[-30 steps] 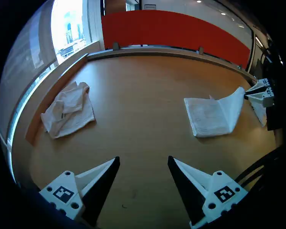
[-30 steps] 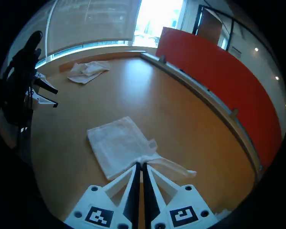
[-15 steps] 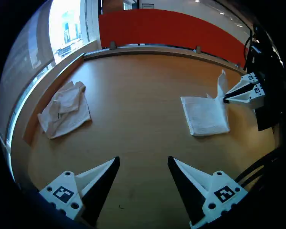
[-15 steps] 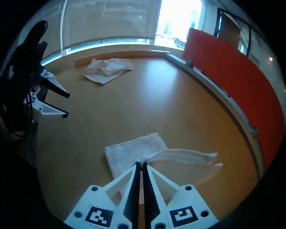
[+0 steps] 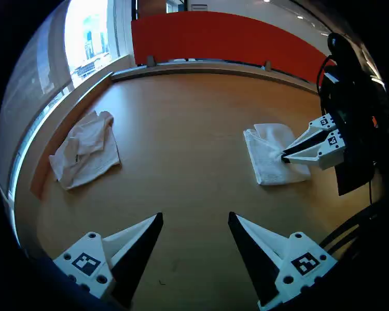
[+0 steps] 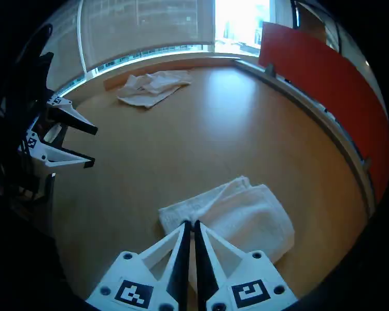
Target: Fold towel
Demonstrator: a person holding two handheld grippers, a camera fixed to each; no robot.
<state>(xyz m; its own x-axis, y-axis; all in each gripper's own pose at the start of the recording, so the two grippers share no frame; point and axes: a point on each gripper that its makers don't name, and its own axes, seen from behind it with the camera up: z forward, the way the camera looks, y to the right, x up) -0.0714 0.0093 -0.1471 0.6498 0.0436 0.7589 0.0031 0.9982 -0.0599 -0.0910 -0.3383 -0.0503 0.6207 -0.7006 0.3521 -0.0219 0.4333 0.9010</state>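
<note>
A white towel [image 5: 272, 153] lies folded on the wooden table [image 5: 189, 135] at the right of the left gripper view. My right gripper [image 5: 283, 155] is shut on the towel's top layer and holds it low over the rest. In the right gripper view the same towel [image 6: 241, 215] sits just past my right gripper [image 6: 191, 224], whose fingers pinch its near edge. My left gripper [image 5: 195, 217] hovers open over bare wood, well short of the towel. It appears as the left gripper [image 6: 91, 146] at the left edge of the right gripper view, fingers spread apart.
A second, crumpled white towel [image 5: 84, 147] lies near the table's window side, seen as the crumpled towel [image 6: 152, 85] in the right gripper view. A red panel [image 5: 225, 39] stands behind the table's raised back edge. A dark sleeve [image 5: 352, 109] holds the right gripper.
My right gripper swept the towel's lifted flap across and down onto the rest, leaving it doubled over. The left gripper stayed open in place.
</note>
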